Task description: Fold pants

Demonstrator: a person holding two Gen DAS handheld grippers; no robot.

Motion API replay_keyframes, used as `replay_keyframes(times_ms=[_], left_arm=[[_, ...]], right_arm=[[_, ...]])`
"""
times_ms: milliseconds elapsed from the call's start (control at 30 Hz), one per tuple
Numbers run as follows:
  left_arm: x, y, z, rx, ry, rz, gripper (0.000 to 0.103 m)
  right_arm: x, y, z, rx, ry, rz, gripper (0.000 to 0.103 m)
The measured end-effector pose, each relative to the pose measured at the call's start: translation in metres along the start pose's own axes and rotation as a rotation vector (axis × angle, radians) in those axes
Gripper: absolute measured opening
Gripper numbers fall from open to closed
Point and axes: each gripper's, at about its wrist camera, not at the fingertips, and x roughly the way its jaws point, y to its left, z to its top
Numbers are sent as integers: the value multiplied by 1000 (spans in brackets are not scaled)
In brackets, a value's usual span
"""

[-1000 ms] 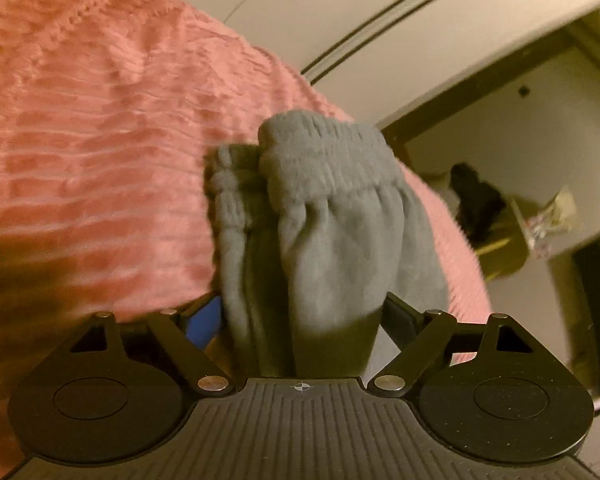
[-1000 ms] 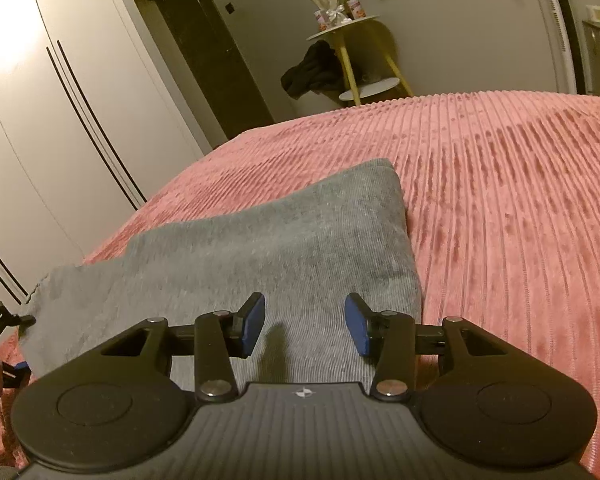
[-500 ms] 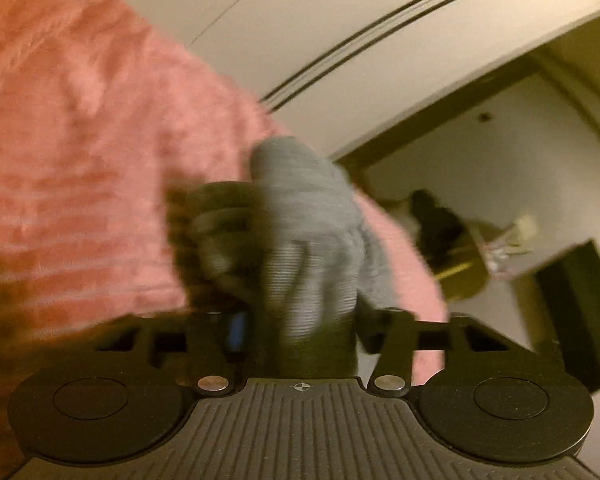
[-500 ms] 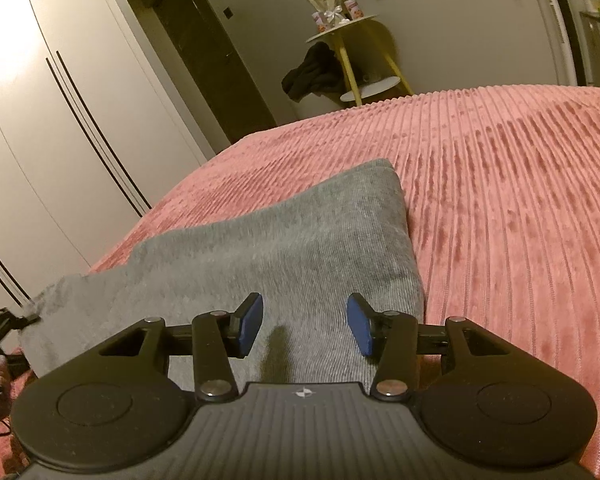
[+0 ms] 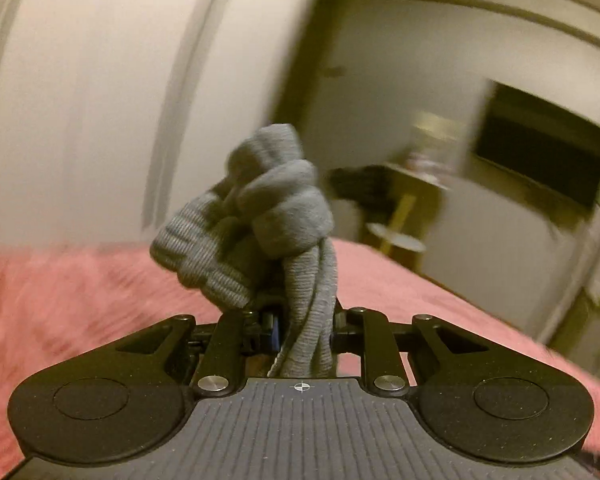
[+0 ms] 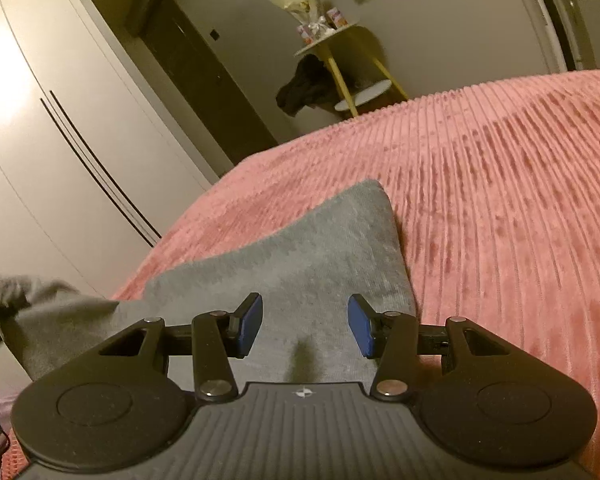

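Grey pants point(image 6: 292, 256) lie flat on the pink ribbed bedspread point(image 6: 500, 220). My left gripper point(image 5: 305, 320) is shut on the bunched waistband end of the pants point(image 5: 268, 216) and holds it up above the bed; the view is blurred. In the right wrist view that lifted end point(image 6: 24, 300) rises at the far left. My right gripper point(image 6: 305, 326) is open and empty, hovering just above the flat grey fabric near its right edge.
White wardrobe doors point(image 6: 52, 128) stand beyond the bed's left edge. A yellow-legged side table point(image 6: 340, 60) with dark clothing and a bouquet stands past the far edge, beside a dark doorway point(image 6: 204, 80). Bare bedspread stretches to the right.
My left gripper has closed tighter on the waistband end and lifted it off the bed, swinging upward toward level. My right gripper has stayed open, shifting slightly over the fabric.
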Motion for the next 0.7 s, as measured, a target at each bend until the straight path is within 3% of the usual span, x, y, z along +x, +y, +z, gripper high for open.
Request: replay_keyframes(times_ms=[100,233,367,467,600,667,700], left_arm=[[-7,-59,-7,105,7,-99,23],[5,-131,-42,211,91,-199,23],[29,-175,-85,258,228,-229,25],[35,-200,-118,385,254,-171,28],[20,-226,-135,512,305,-131,46],[14,-230,-140,548,348,-134,64],[6,-229,-140,551,358,-151,79]], right_arm=[[-8,3,4,-3,-19,24,47],[-15,3,8,7,-19,60,47],[-17,1,9,21,3,85,47],[-19,-1,10,34,2,99,48],[-16,-5,12,69,22,143,52],[-12,-10,12,116,53,177,57],[-8,-13,12,147,78,198,59]])
